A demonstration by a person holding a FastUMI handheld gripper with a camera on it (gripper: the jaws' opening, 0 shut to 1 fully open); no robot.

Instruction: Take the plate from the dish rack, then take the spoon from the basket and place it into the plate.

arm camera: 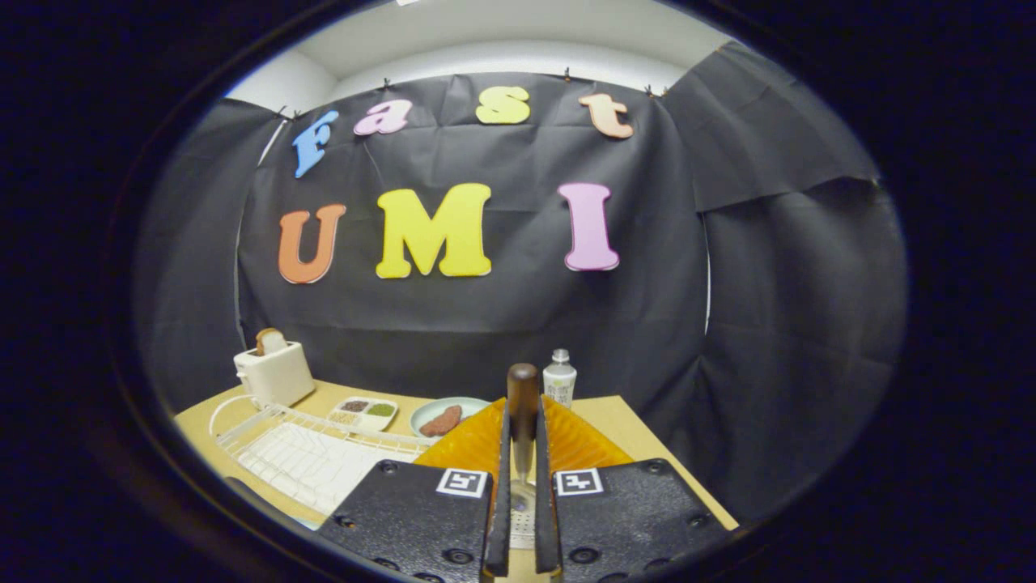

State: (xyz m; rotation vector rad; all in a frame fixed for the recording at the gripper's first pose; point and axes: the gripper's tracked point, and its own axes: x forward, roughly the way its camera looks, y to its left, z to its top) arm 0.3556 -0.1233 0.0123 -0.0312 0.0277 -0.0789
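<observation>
With the spoon [523,405] pinched between the fingers, I have the gripper [523,486] nearly closed on its metal shaft, wooden handle standing up at twelve o'clock, so the bowl end points down towards me; that end is hard to make out. The orange plate [566,444] lies just beyond the fingers, already off the white dish rack [307,453] at about ten o'clock, so I judge I am carrying the spoon over it for release. Farther off, a toaster [275,372] at ten, a small dish of food [445,417] at eleven and a bottle [559,376] at one are clear of my path.
</observation>
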